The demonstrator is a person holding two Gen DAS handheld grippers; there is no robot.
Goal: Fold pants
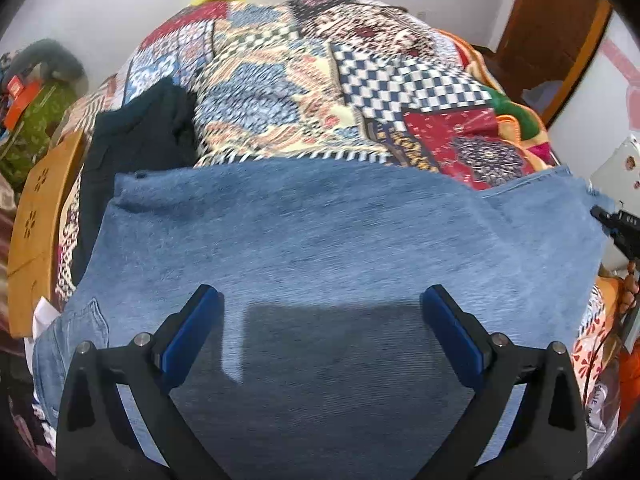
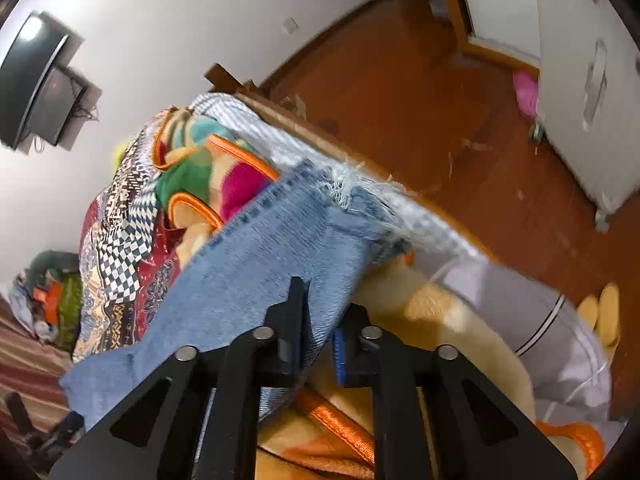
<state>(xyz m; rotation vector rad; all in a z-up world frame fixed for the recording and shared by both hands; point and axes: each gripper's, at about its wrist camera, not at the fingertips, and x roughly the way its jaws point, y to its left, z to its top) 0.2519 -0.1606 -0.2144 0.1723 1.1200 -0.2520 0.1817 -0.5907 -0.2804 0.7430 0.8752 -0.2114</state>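
I see one pair of jeans (image 1: 320, 232): my left tongs (image 1: 320, 320) hover released above it, my right tongs (image 2: 320, 320) clenched on its frayed hem.

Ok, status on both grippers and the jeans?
Left gripper open over the jeans, holding nothing. Right gripper shut on the frayed leg end. Dark garment beside the jeans, none on top.

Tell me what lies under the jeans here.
The jeans rest on a patchwork bedspread; at the frayed leg end, an orange-trimmed blanket shows beneath. A dark garment lies beside them. What is under their middle stays covered.
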